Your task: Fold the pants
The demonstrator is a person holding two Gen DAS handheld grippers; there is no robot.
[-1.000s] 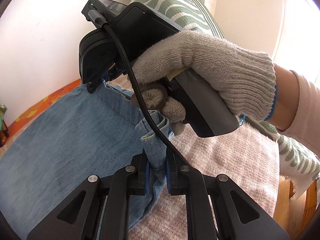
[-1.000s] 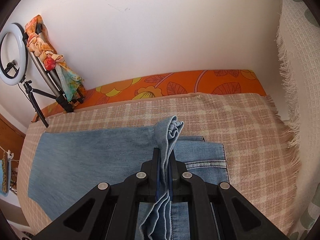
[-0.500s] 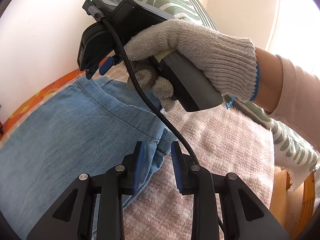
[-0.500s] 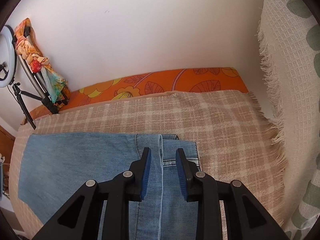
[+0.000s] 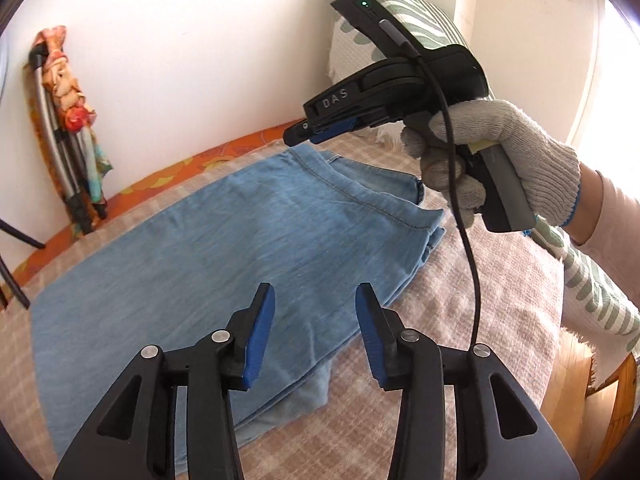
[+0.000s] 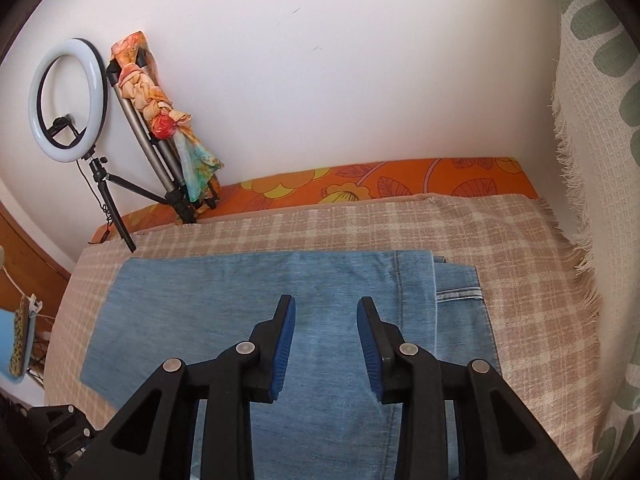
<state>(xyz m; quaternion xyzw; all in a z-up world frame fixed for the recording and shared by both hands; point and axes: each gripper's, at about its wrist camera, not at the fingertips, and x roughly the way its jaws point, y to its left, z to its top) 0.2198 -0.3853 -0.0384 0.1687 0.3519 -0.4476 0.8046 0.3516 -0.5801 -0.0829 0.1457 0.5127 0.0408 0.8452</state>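
Light-blue jeans (image 5: 248, 240) lie folded flat on a beige checked blanket (image 5: 480, 304); in the right wrist view the jeans (image 6: 320, 280) show a folded-over layer with the waistband end at the right. My left gripper (image 5: 314, 296) hovers above the near edge of the denim, its jaws opening with nothing between them. Over the middle of the jeans, my right gripper (image 6: 326, 308) is also opening and holds nothing. A gloved hand (image 5: 500, 152) carries that right gripper (image 5: 298, 136) above the jeans' far end, its cable (image 5: 472, 264) hanging down.
A ring light (image 6: 68, 100) and a tripod wrapped in a colourful scarf (image 6: 168, 132) stand against the white wall at the back left. An orange floral sheet (image 6: 400, 188) edges the blanket. A green-patterned fringed throw (image 6: 592, 160) hangs at the right.
Both grippers let go of the bunched denim edge, opened and drew up and back. The jeans now lie flat with the fold laid down.
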